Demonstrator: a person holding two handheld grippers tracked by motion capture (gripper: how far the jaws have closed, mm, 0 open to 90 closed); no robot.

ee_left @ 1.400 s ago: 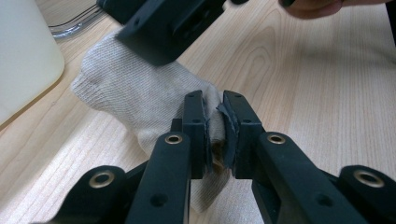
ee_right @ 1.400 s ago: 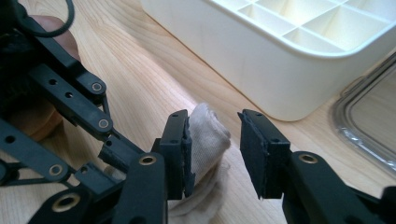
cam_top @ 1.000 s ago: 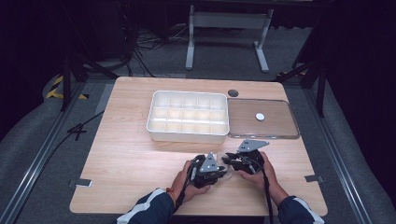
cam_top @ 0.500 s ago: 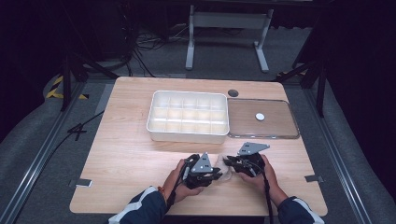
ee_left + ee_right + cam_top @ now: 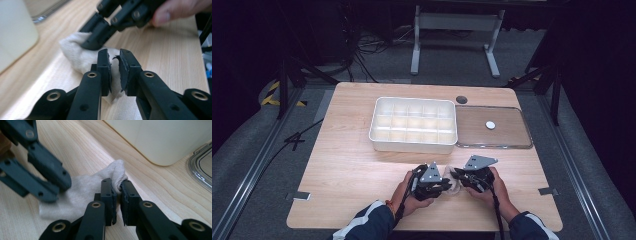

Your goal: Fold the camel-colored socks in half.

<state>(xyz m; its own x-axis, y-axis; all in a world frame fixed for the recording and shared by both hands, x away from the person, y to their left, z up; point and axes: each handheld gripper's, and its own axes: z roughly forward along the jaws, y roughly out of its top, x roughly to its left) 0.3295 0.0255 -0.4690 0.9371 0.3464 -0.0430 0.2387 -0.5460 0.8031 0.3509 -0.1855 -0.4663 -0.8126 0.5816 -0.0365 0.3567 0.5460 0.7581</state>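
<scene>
L gripper [image 5: 114, 68] & R gripper [image 5: 119, 195] both pinching soft knit white cloth [image 5: 82, 192] on wood-grain table [image 5: 347, 165].

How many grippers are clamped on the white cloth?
2. The left gripper pinches one end of the white cloth; the right gripper pinches a fold at the other end, near the compartment box.

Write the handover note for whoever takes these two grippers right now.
Left gripper: shut on the white cloth.
Right gripper: shut on another part of that cloth.
The cloth lies bunched on the wooden table, in front of the white compartment box; the clear lid lies flat beside the box.
Done: both grips taken.
Left: probably folding or spreading the cloth; the box compartments look empty.
</scene>
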